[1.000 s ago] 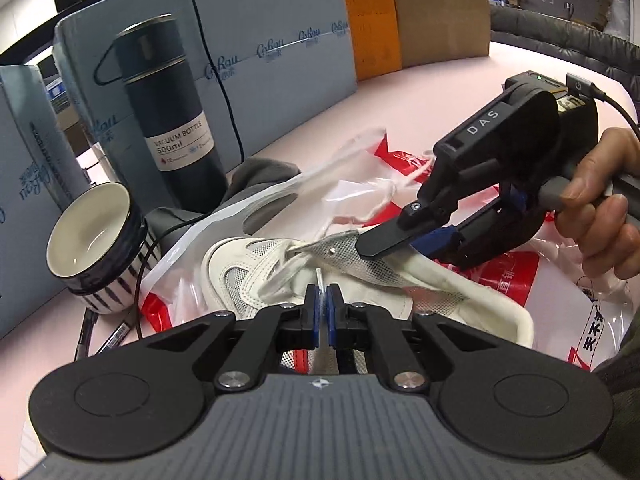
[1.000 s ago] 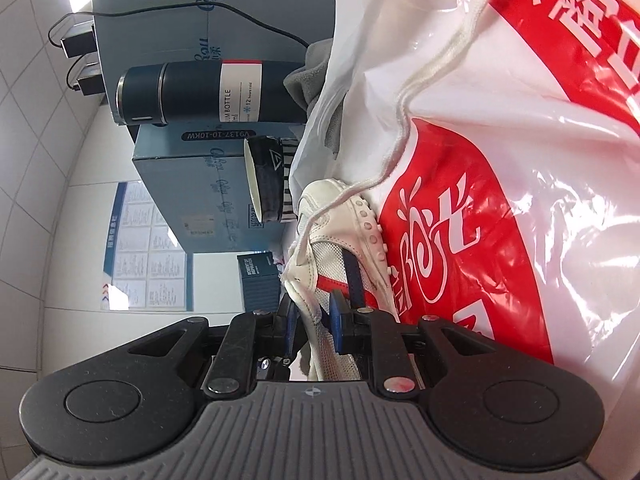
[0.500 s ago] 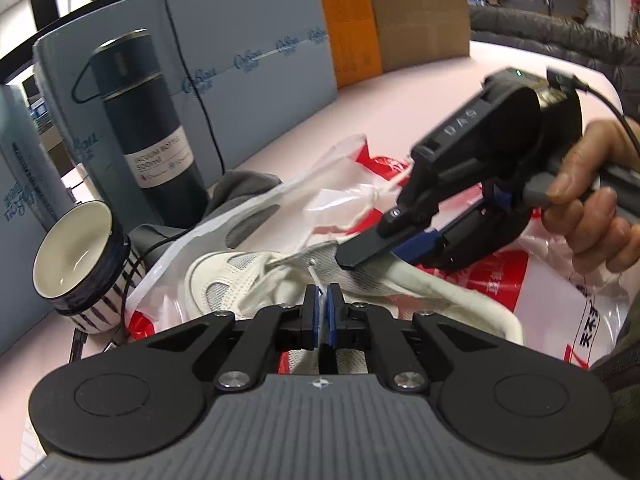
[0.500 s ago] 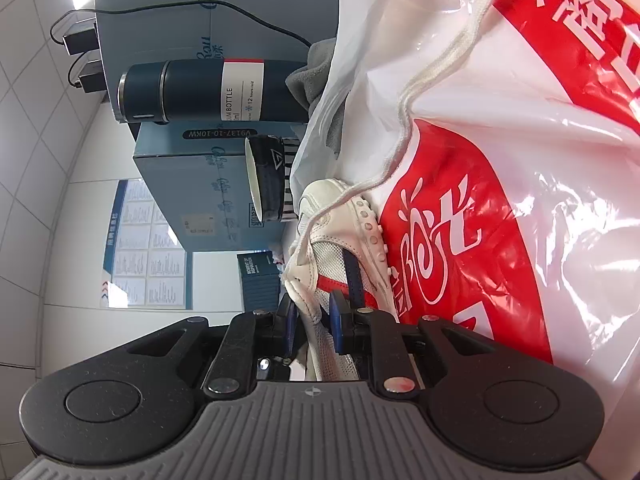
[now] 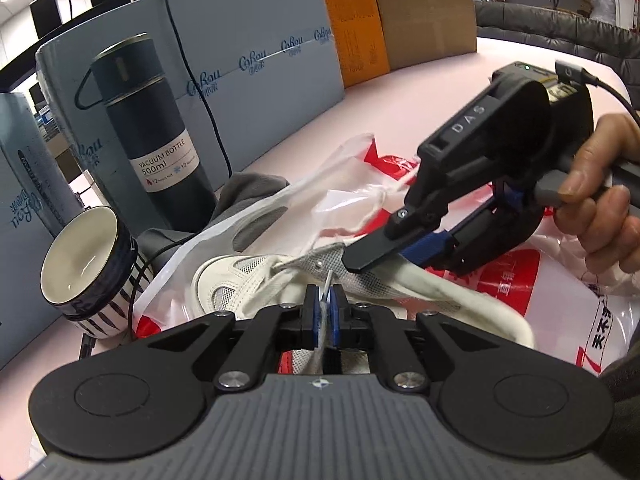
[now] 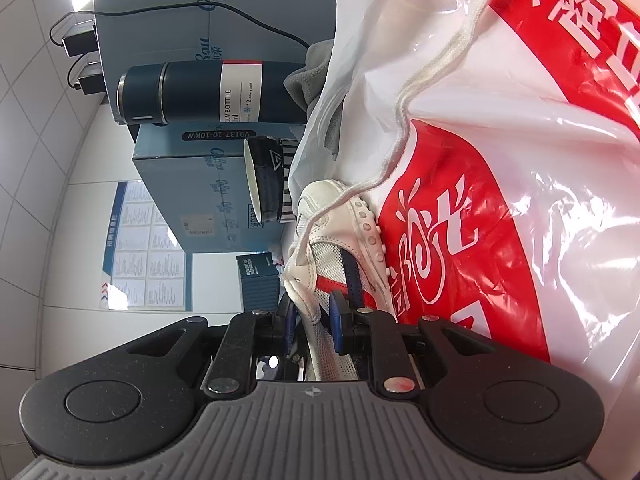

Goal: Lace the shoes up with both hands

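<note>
- left gripper (image 5: 325, 307): fingers nearly shut, opening slightly; the white lace tip (image 5: 328, 280) stands between the blue pads, can't tell if the pads still press on it.
- right gripper (image 6: 313, 320): fingers narrowly apart, clamped on the mesh tongue (image 6: 334, 350) of the shoe; seen from the left wrist view it comes in from the right, a hand (image 5: 600, 204) on its handle, "DAS" on its housing.
- shoe (image 5: 256, 276): white sneaker, mesh panels, leather eyelet strip with a row of punched holes, red and navy accents inside. Lies on a plastic bag on the pink worktop (image 5: 400, 92), toe toward the cup.
- lace (image 6: 436, 68): white, flat, runs from the eyelet area up across the bag, loose and wavy.
- plastic bag (image 6: 500, 208): white and red, large white Chinese characters, too distorted to read fully.
- Dark blue flask (image 5: 156, 136) upright behind the shoe, label "VACUUM BOTTLE 500ml".
- Striped cup (image 5: 88, 276) tilted, left of the shoe, near the flask.
- Grey-blue boxes (image 5: 256, 64) behind, script logo printed repeatedly; one end reads "V9137-10-10KW".
- Grey cloth (image 5: 248, 188) between flask and bag.
</note>
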A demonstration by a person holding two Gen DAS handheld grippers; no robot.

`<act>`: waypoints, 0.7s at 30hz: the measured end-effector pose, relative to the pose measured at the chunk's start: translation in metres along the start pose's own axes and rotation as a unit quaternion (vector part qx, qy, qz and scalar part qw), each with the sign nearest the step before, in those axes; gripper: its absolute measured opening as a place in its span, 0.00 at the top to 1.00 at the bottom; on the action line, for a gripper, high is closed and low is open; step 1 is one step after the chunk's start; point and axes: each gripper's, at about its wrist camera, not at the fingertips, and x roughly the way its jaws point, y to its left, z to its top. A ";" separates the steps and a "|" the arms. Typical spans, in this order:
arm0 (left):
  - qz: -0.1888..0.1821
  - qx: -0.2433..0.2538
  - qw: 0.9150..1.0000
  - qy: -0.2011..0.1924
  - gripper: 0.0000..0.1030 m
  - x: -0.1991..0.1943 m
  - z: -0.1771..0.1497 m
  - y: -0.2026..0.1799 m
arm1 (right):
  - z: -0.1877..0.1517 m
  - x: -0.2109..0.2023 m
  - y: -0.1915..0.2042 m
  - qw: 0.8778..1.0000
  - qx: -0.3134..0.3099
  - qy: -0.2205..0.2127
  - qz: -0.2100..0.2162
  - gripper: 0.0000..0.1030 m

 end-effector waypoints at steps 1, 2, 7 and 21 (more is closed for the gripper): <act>0.001 0.000 1.000 -0.002 0.95 -0.001 0.000 0.000 | 0.000 0.000 0.000 1.000 0.000 0.000 0.000 0.84; 0.002 0.000 1.000 -0.003 0.95 -0.001 0.000 0.000 | 0.000 -0.001 0.000 1.000 -0.001 0.000 0.000 0.84; 0.012 -0.014 1.000 -0.023 0.97 -0.008 0.003 0.002 | -0.001 -0.004 -0.003 1.000 -0.002 -0.001 -0.001 0.84; 0.016 0.029 0.999 0.009 0.98 -0.004 0.006 -0.003 | -0.004 -0.010 -0.007 1.000 -0.010 0.000 -0.006 0.84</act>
